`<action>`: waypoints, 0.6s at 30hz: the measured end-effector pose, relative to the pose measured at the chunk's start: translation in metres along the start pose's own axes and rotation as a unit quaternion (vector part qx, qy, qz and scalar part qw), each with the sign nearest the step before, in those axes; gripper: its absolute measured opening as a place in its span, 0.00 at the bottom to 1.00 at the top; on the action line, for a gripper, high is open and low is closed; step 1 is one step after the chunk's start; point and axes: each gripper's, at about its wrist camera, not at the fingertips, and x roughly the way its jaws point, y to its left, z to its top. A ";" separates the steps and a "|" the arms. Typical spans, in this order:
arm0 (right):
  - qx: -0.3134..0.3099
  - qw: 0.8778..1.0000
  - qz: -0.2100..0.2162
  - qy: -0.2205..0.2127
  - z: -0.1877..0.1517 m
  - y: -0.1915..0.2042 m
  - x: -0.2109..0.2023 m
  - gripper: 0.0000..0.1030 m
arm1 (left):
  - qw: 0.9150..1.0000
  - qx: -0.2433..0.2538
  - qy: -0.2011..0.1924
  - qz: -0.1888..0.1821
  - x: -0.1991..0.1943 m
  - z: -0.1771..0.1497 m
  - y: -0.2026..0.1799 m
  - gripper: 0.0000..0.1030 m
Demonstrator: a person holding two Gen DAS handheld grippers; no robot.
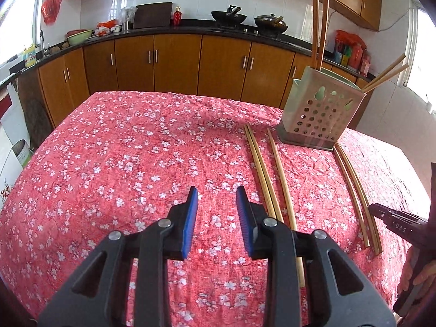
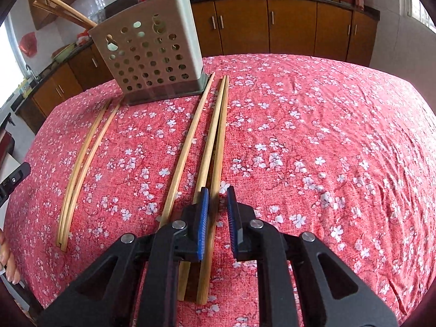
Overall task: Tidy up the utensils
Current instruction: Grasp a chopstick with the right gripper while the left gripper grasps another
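So the right tongs are spread a little and sitting right over the near end of the closest pair of chopsticks, one stick running up between the blue pads. They don't look clamped on it yet. The left tongs are wide open with nothing in them, hovering over bare floral tablecloth just left of the sticks.

Five loose chopsticks lie on the tabletop: that pair, a single chopstick beside it, and another pair further left. All of them run lengthwise away from the cameras, far tips pointing at the perforated utensil holder, which stands upright at the back and already has a few chopsticks poking out the top.

Handling-wise, I'd guess bamboo: light, stiff, thin, and prone to rolling or pivoting if pinched off-centre. Grabbing near the thicker near end looks doable, but the stick will probably swing when lifted, so closer to the middle seems safer.
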 end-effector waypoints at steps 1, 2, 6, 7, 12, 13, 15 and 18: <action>-0.005 1.000 -0.003 -0.002 -0.001 0.001 0.001 0.14 | 1.000 0.000 0.002 -0.003 0.001 0.001 -0.001 0.29; -0.013 1.000 -0.008 -0.003 -0.002 0.003 0.001 0.13 | 1.000 -0.001 0.004 -0.006 0.003 0.001 -0.001 0.29; -0.010 0.999 -0.030 -0.009 0.000 -0.004 0.005 0.08 | 1.000 0.003 0.018 -0.023 0.008 0.000 -0.010 0.29; -0.001 0.999 -0.039 -0.012 0.000 -0.009 0.004 0.08 | 0.999 0.006 0.022 -0.030 0.010 -0.001 -0.012 0.29; 0.041 0.998 -0.052 -0.016 0.001 -0.039 -0.002 0.08 | 0.996 0.011 0.052 -0.066 0.023 -0.003 -0.025 0.25; 0.042 0.998 -0.051 -0.016 0.001 -0.041 -0.002 0.08 | 0.996 0.012 0.055 -0.071 0.025 -0.004 -0.027 0.23; 0.043 0.998 -0.054 -0.014 -0.001 -0.042 -0.003 0.08 | 0.995 0.016 0.064 -0.078 0.030 -0.005 -0.033 0.20; 0.035 0.998 -0.057 -0.016 -0.001 -0.039 -0.005 0.08 | 0.993 0.024 0.076 -0.083 0.038 -0.007 -0.040 0.17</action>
